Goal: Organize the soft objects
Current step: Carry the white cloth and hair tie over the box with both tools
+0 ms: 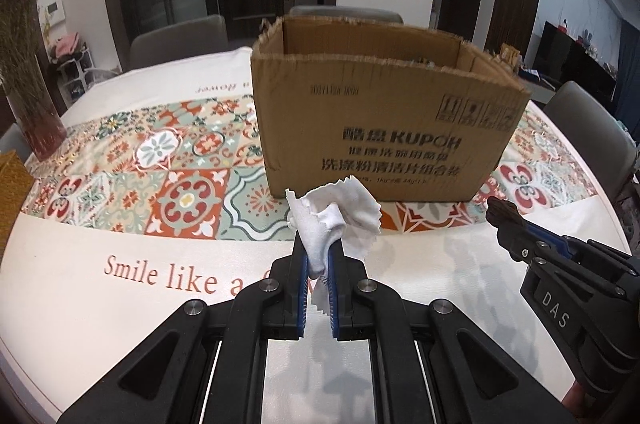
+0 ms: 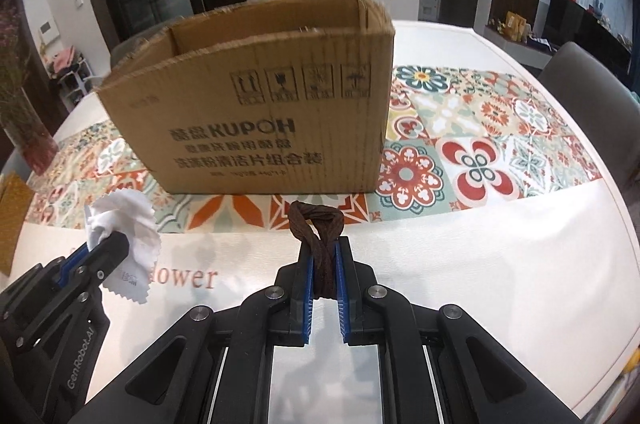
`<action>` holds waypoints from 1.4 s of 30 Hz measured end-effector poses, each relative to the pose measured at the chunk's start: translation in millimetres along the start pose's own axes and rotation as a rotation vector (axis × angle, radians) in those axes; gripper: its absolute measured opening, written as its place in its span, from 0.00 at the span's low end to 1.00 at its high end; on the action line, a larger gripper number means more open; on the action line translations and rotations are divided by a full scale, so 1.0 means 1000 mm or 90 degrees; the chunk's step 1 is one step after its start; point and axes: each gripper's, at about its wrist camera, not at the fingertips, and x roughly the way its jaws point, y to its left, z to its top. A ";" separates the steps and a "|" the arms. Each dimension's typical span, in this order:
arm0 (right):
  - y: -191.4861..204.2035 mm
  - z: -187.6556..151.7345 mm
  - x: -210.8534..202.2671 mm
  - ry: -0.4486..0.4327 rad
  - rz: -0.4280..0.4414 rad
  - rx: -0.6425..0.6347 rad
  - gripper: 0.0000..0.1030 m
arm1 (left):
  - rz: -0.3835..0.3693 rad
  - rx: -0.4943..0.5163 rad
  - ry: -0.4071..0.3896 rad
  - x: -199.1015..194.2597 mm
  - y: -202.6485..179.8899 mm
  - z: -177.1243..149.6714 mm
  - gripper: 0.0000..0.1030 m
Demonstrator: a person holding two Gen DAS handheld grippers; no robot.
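The left black plastic hand-held gripper (image 1: pixel 319 256) has two fingers lined with blue ribbed pads (image 1: pixel 303 288). Round silver screws (image 1: pixel 269 286) sit on its angled black link arms, which have triangular cut-outs. The right black plastic hand-held gripper (image 2: pixel 325 266) has the same build. On its side are the white letters "DAS" (image 1: pixel 554 309). The left one's side carries "GenRobot.AI" (image 2: pixel 80 358).

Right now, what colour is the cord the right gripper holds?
Dark brown cord, clearest in the right wrist view.
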 end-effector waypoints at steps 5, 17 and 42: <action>-0.003 0.009 -0.020 -0.026 0.010 -0.007 0.11 | -0.003 0.002 -0.028 -0.021 -0.001 0.003 0.09; 0.001 0.020 -0.058 -0.068 0.036 -0.013 0.11 | -0.005 0.003 -0.075 -0.056 -0.002 0.019 0.09; 0.002 0.090 -0.080 -0.109 0.069 -0.005 0.11 | -0.010 0.021 -0.127 -0.075 -0.009 0.099 0.09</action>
